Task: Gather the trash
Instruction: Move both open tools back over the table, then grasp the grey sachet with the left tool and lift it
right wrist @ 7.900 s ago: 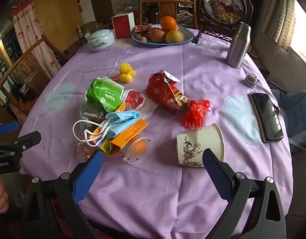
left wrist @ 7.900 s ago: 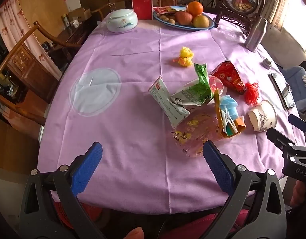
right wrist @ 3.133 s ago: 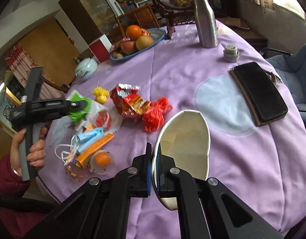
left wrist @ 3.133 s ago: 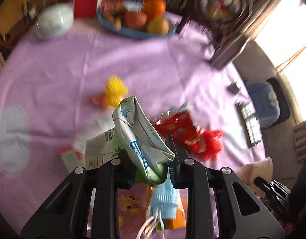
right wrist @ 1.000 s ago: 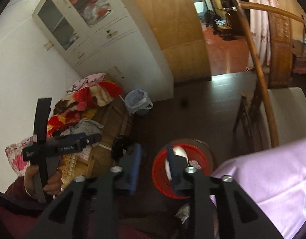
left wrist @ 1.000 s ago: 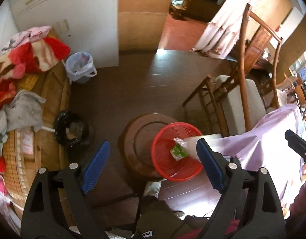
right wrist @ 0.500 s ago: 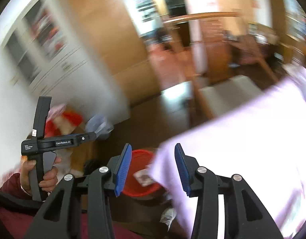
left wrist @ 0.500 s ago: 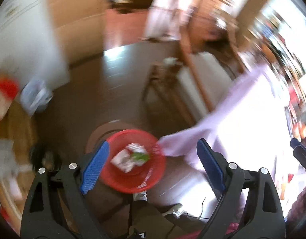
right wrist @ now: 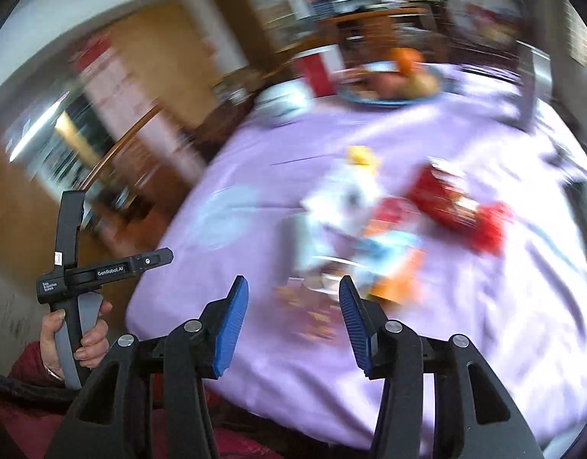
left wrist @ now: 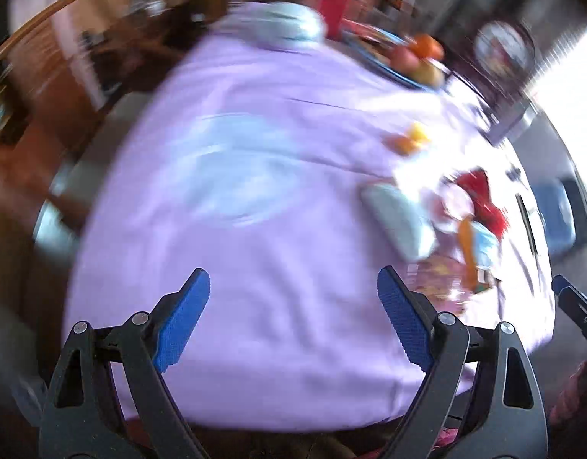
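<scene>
Trash (right wrist: pixel 374 237) waiting mid-surface, both tools empty

Trash heaped toward the right half of the purple surface (left wrist: pixel 255 229), well short of the far edge with its fruit plate (right wrist: pixel 393 84). Heavily blurred in both views, so only colours readable: pale wrappers (left wrist: pixel 402 222), an orange strip (right wrist: pixel 397 279), something light blue, a red packet (right wrist: pixel 442 199) and a red tuft (right wrist: pixel 488 225) nearer the right edge, a yellow bit (right wrist: pixel 360 155) farther in.

Left tool (left wrist: pixel 291 321) spread wide, nothing between the blue pads, hanging over the near edge. Right tool (right wrist: pixel 293 325) also released and empty, narrower gap, aimed at the near side of the heap.

Step in hand, judging by empty tools facing the pile: reaching for the next pieces. Next move calls for picking one separable item each, lowering until the pads straddle it, then closing firmly enough for thin, slippery film. Loose neighbours likely to drag along or slide off the near edge.
</scene>
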Available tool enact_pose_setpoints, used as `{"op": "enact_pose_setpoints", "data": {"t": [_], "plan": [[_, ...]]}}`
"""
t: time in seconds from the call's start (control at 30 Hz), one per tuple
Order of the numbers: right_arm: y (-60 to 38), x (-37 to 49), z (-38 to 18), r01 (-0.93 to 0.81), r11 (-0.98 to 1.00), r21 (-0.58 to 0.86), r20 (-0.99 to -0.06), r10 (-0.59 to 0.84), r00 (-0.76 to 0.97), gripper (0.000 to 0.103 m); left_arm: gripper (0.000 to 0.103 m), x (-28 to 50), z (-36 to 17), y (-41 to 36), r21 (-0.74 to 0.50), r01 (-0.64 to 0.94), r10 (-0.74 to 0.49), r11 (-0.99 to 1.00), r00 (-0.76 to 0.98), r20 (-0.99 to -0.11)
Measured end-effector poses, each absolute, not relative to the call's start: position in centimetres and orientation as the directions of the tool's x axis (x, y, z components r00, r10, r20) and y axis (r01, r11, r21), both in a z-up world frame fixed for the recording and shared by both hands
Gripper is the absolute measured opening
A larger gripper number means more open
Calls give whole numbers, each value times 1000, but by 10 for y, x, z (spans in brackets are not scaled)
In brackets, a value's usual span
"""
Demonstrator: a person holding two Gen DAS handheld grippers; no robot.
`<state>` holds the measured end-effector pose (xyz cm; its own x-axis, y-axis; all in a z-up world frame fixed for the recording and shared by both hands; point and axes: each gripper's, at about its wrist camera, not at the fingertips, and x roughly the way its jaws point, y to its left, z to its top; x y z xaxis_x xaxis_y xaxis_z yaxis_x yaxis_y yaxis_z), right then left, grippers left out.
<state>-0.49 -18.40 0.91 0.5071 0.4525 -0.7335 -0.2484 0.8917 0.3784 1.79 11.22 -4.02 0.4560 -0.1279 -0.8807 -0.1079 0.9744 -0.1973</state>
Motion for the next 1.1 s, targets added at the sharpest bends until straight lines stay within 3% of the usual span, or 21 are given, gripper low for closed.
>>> {"op": "enact_pose_setpoints", "data": {"t": [0.23,0.5,0.6,0.8,0.93,1.1], "plan": [[-264,-24,6,-76,934,350,-725,322,609,51,87,83,-78,24,-166,61,-177,984,371,-912],[-322,-36,3,58,939,340,-725,222,652,53,87,130,-124,-5,-110,50,-120,993,298,-947],[-325,-28,0,50,939,340,-726,228,649,54,85,129,-130,8,-109,3,-106,994,286,-952],[-308,7,-11,-33,924,382,-736,326,593,54,63,106,-119,58,-99,-90,-67,991,311,-948],[-286,27,-12,-116,912,392,-736,387,556,54,63,85,-104,86,-105,-132,-55,986,340,-939],[-265,39,-12,-182,906,383,-739,419,528,54,66,90,-91,71,-54,-42,-34,998,371,-928]]}}
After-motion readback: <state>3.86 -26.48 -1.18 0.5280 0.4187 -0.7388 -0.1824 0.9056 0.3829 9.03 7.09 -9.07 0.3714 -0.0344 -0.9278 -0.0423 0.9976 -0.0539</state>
